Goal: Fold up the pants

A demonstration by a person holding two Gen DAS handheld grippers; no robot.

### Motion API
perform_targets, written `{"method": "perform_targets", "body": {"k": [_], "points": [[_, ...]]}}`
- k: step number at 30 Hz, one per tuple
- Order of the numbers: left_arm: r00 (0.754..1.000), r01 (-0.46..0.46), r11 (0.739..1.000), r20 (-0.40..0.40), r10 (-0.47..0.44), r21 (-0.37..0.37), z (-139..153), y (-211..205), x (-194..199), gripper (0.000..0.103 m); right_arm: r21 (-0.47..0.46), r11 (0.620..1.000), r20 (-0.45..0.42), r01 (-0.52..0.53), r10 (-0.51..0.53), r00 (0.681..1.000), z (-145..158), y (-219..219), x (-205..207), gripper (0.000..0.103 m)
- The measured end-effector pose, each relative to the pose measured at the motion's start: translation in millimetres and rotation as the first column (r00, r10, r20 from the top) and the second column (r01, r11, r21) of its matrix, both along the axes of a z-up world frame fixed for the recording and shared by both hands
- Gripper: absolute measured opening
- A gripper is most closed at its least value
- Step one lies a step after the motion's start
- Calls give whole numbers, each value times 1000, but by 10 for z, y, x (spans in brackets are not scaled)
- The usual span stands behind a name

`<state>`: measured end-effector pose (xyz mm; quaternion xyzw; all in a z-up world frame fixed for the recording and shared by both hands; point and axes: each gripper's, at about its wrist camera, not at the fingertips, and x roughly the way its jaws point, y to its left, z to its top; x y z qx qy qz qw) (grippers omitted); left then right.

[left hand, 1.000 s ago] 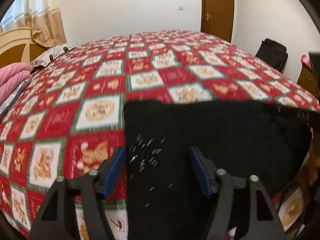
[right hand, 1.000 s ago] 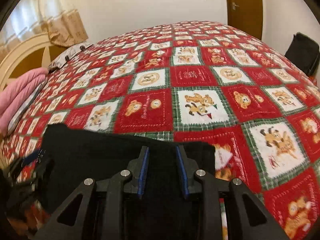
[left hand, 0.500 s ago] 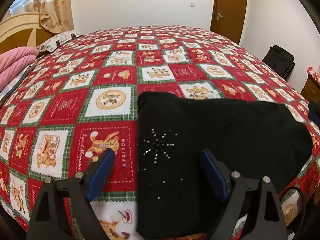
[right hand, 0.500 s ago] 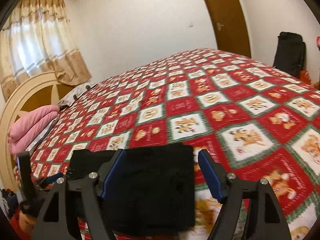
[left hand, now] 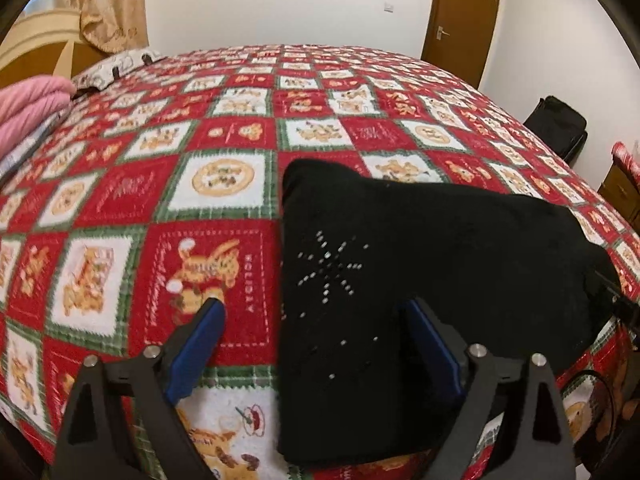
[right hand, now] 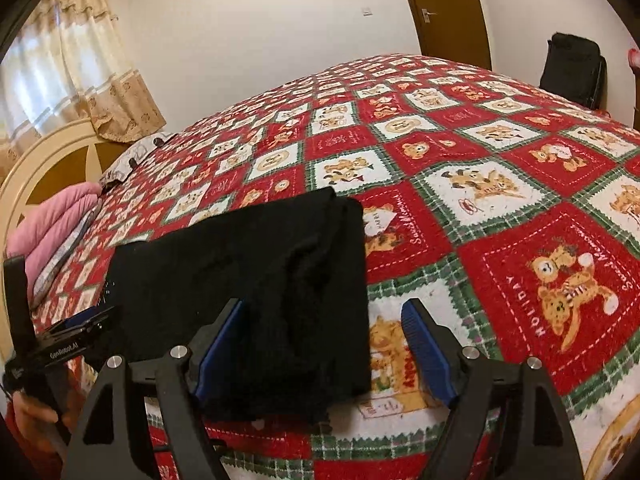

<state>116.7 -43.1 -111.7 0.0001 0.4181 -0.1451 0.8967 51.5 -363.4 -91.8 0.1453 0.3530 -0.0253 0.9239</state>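
The black pants (left hand: 420,256) lie folded into a flat rectangle on the red patchwork bedspread (left hand: 208,248), near the bed's front edge. A studded star pattern shows on their left part. My left gripper (left hand: 312,312) hovers over the pants' left edge, its jaws opening wide; the left finger is over the bedspread and the right finger over the cloth, and neither pad presses on it. In the right wrist view the pants (right hand: 248,280) show their right end. My right gripper (right hand: 324,308) straddles that edge, open and free of the cloth. The left gripper (right hand: 76,332) appears there at the far left.
A pink folded quilt (right hand: 52,224) and a pillow (left hand: 116,66) lie by the cream headboard (right hand: 48,148) on the left. A curtain (right hand: 80,68) hangs behind. A brown door (left hand: 466,12) and a black bag (left hand: 558,124) stand at the far right.
Both grippers have opened wide and let go of the pants, the right from nearly shut. Both views have drawn back and tilted, so more of the pants and room shows.
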Motion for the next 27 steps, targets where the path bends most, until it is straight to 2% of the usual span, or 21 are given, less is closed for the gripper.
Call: {"method": "perform_targets", "body": {"k": [2,6,11,15,17,20,22,24,26,27], "points": [[1000,-6,1000,-2,6,-17,-30,16,-2,98,-12,1000,1,-4,4,1000,-15,17,-9,83],[1000,5,1000,8,-5,-2,-30,-6,-26,99,-23,1000,-21,-14,13,1000,-15,43,21,85],[1000,26,999,7,-26,-43,-41,78,-53,99,40,998,-34,-54,56,998,-22,100,8,85],[999,33,999,17,-34,14,-63,1,-78,101,-39,996,-60,-76,74,996,-57,290,1,85],[999,31,999,18,-32,28,-68,-11,-79,102,-28,998,-57,-64,62,996,-36,272,-21,85],[999,30,999,14,-30,19,-75,18,-71,103,18,1000,-27,16,-15,1000,73,187,-112,85],[999,31,999,18,-31,19,-79,22,-76,103,-25,998,12,50,-50,999,190,219,-187,85],[999,37,999,22,-37,23,-79,26,-95,103,-88,996,76,32,-26,997,319,340,-246,80],[998,52,999,19,-52,15,-69,60,-131,103,-156,986,108,-52,69,992,435,588,-245,52],[998,62,998,19,-62,11,-75,85,-158,103,-182,979,106,-90,111,988,468,710,-217,49]]}}
